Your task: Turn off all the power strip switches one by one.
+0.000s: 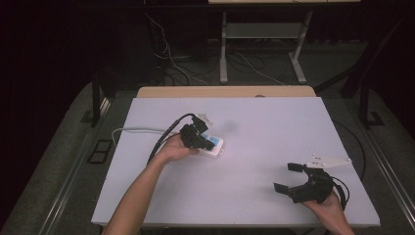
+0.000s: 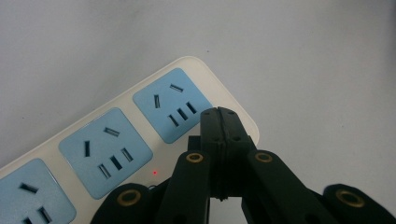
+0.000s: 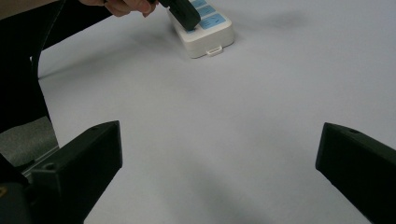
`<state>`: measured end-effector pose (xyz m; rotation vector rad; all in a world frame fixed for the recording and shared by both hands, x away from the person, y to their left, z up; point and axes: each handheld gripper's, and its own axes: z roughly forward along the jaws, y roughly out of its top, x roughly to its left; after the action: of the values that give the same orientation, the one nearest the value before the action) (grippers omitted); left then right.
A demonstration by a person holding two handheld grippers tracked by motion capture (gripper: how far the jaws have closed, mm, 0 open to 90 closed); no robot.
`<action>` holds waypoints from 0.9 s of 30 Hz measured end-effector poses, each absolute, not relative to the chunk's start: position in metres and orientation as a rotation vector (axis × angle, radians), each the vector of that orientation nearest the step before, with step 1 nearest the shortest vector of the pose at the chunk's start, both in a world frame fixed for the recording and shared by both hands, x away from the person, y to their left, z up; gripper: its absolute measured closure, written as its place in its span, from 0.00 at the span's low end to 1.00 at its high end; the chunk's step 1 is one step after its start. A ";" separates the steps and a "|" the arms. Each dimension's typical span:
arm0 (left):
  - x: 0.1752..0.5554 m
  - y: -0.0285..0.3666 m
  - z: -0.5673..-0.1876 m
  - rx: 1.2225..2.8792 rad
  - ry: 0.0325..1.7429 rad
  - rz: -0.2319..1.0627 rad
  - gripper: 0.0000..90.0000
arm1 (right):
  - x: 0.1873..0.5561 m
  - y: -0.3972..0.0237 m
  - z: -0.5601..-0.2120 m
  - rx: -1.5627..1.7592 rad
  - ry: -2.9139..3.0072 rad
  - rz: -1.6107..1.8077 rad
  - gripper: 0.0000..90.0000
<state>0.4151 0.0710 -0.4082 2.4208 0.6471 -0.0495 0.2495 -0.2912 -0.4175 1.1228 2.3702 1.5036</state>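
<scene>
While the left gripper (image 2: 218,114) is pressing its jaws together over the smooth white power strip (image 2: 116,140) — rounded corners, blue sockets — mid-table, the right gripper (image 1: 288,177) is resting wide apart, near the matte white table's (image 1: 254,196) edge.

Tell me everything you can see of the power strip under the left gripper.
The power strip is a white, plastic-looking bar with rounded corners and light blue socket panels; three show in the left gripper view. A small red light glows on its casing. It lies flat on the white table, a pale cable leading off to the left. The left gripper, jaws shut, hangs over its end socket; contact is unclear.
</scene>
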 end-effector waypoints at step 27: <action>0.413 0.075 -0.411 2.391 0.667 -0.042 1.00 | 0.249 -0.294 -0.416 1.117 2.361 1.512 0.00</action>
<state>0.4126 0.0746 -0.4110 2.3911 0.6673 -0.0425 0.2486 -0.2942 -0.4162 1.1173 2.3611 1.5121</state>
